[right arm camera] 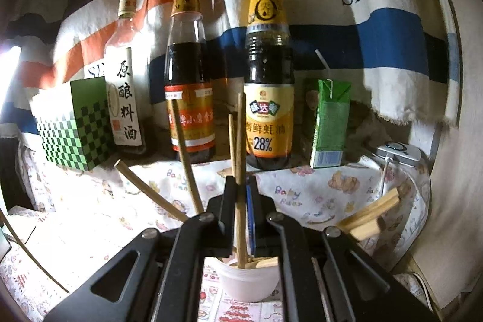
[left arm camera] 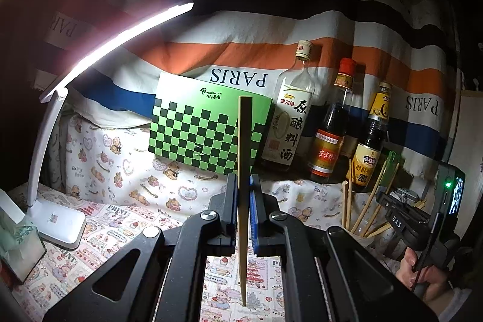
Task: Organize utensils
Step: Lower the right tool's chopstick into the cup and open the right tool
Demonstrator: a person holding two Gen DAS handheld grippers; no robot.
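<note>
My right gripper (right arm camera: 241,195) pinches a chopstick (right arm camera: 240,141) upright, tip inside the cup (right arm camera: 247,282) (near the desk's right edge); I should release gently. My left gripper (left arm camera: 244,195) clamps another chopstick (left arm camera: 244,141).

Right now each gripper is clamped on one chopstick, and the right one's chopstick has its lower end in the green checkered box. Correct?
Not quite. The right gripper is shut on a chopstick, but in the right wrist view its lower end is in the white cup, not the green checkered box. The left gripper does clamp its own chopstick.
</note>
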